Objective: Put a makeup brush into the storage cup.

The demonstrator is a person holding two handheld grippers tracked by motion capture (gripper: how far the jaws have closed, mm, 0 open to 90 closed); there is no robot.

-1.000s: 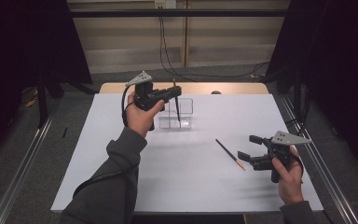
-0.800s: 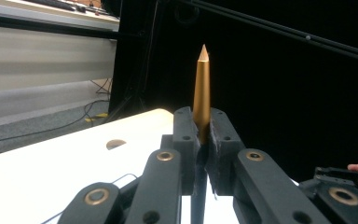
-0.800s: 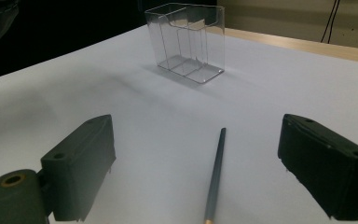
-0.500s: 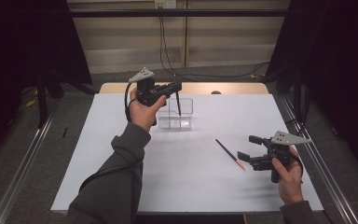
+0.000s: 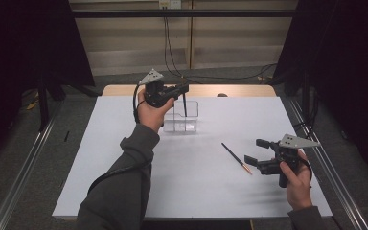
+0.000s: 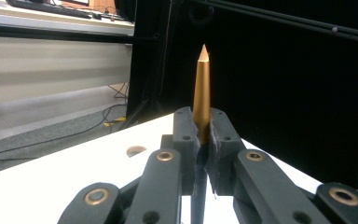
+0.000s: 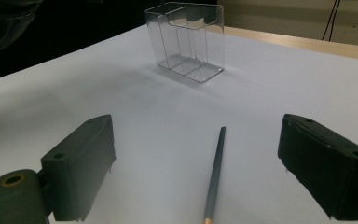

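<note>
White table (image 5: 124,191), dark surround. Left gripper (image 5: 184,89) clamps a pencil (image 5: 185,105) hanging above the clear box (image 5: 182,125); its own view reveals the gold end (image 6: 202,93). Right gripper (image 5: 258,151), jaws wide, straddles a second pencil (image 7: 214,172) lying untouched.

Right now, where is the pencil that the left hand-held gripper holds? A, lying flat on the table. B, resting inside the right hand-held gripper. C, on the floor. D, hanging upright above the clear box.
D: the left hand-held gripper is shut on the pencil, which hangs upright over the clear box.
</note>
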